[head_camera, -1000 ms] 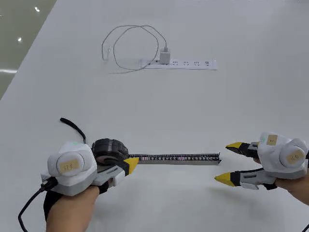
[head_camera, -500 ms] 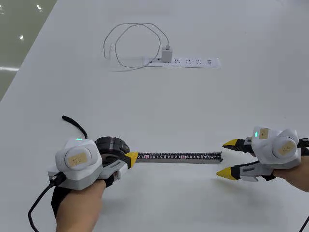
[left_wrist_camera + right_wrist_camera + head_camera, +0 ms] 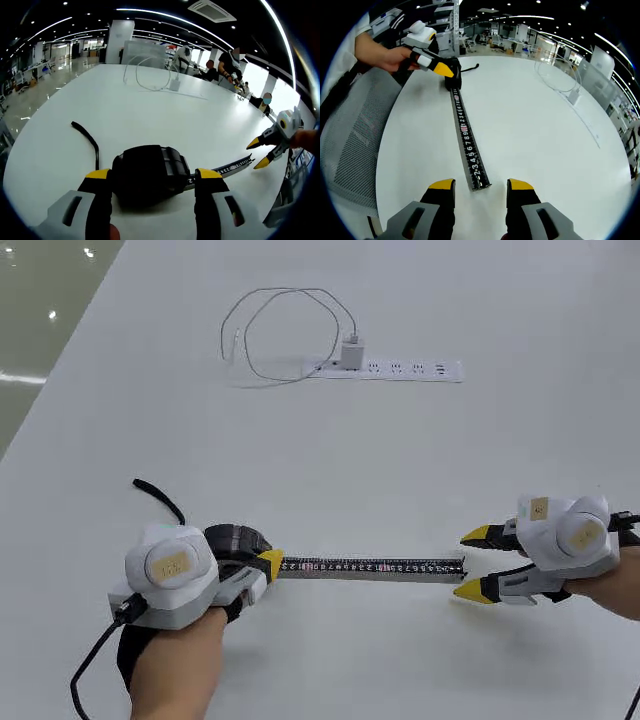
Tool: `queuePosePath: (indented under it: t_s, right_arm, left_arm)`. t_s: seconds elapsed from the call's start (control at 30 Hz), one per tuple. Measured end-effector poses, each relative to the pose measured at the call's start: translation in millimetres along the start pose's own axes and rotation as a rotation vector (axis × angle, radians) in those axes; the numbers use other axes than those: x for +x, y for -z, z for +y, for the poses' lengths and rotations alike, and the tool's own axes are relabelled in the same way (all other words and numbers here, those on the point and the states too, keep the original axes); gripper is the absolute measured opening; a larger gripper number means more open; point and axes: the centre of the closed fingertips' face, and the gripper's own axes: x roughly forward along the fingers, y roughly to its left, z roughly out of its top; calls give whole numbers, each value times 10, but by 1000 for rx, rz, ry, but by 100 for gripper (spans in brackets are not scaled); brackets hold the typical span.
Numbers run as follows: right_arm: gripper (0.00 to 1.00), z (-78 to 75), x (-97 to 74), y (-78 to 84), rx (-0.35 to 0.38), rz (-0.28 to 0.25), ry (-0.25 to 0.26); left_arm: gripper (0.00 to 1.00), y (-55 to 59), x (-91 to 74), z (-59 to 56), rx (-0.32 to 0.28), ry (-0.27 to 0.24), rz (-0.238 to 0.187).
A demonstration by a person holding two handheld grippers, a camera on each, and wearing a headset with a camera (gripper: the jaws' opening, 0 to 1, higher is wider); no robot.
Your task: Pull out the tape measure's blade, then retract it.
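Left claw (image 3: 154, 174) clamps black tape measure (image 3: 235, 543); marked blade (image 3: 370, 567) extended; right claw (image 3: 474, 562) apart.

Light: bright, from ceiling strips (image 3: 150, 11) over my white worktop (image 3: 400, 460).
Shadows: faint, soft.
Edges: fisheye views bend strongly.

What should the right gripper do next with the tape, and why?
Probably shut the right gripper on the blade tip: its jaws stand open on either side of that end, not gripping it, while the left gripper holds the tape measure case.
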Motion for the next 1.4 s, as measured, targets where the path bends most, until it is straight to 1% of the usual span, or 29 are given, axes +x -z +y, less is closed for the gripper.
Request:
queuePosePath:
  t_s: [0.13,0.27,0.4,0.57,0.7,0.97,1.07,1.4]
  right_arm:
    - [36,-7,16,7,-13,12,-12]
    - [34,-15,37,32,-32,32,-26]
    - [33,-35,53,29,-37,37,-38]
    - [28,-29,75,47,-53,56,-60]
    - [23,-7,83,61,-67,68,-79]
    - [16,15,91,99,-98,92,-103]
    - [13,24,95,103,-112,99,-109]
    - [11,17,102,106,-131,109,-106]
  left_arm:
    - [59,-1,0,36,-3,-12,-1]
    - [59,3,6,33,5,-13,0]
    - [59,7,9,36,8,-8,1]
    - [58,10,9,36,9,-6,3]
    - [58,9,11,36,10,-6,3]
    - [58,8,12,37,10,-8,4]
    - [59,9,11,37,9,-9,4]
    - [59,8,13,36,0,-14,4]
